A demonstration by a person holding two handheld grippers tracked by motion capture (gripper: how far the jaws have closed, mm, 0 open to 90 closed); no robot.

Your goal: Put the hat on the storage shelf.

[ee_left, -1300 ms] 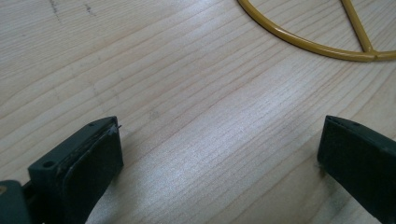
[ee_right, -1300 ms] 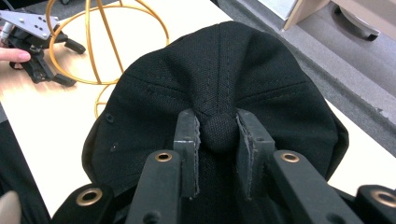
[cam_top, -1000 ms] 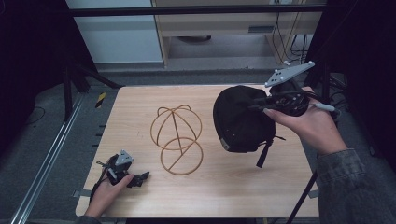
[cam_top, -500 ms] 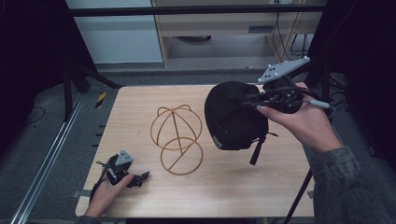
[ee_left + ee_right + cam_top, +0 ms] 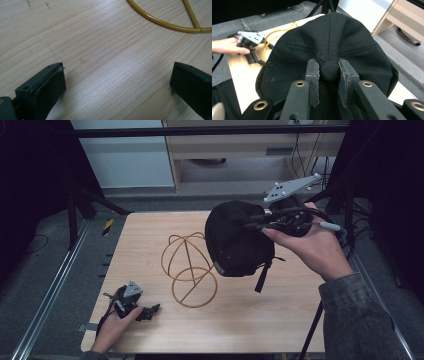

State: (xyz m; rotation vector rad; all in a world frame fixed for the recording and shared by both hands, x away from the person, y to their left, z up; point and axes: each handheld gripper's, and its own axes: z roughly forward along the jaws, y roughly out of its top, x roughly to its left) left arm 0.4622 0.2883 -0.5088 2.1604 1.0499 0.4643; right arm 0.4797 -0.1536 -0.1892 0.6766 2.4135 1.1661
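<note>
A black cap (image 5: 235,240) hangs in the air over the right half of the table, its strap dangling below. My right gripper (image 5: 260,222) is shut on the button at the cap's crown (image 5: 329,70), jaws pinching it from both sides. The cap (image 5: 329,42) hides most of the table in the right gripper view. A yellow wire stand (image 5: 189,270) with a dome top and ring base sits at mid-table, just left of the cap. My left gripper (image 5: 150,311) rests open on the table near the front left corner, nothing between its pads (image 5: 50,85); an arc of the stand's ring (image 5: 165,21) lies ahead.
The wooden table (image 5: 150,235) has bare room at the left and front. Grey floor and a metal rail (image 5: 55,285) run along the left. A tripod leg (image 5: 312,325) stands at the table's right front. A wooden cabinet (image 5: 240,150) is behind.
My right hand has carried the cap up and to the left, closer to the wire stand. The left hand and its gripper have stayed put.
</note>
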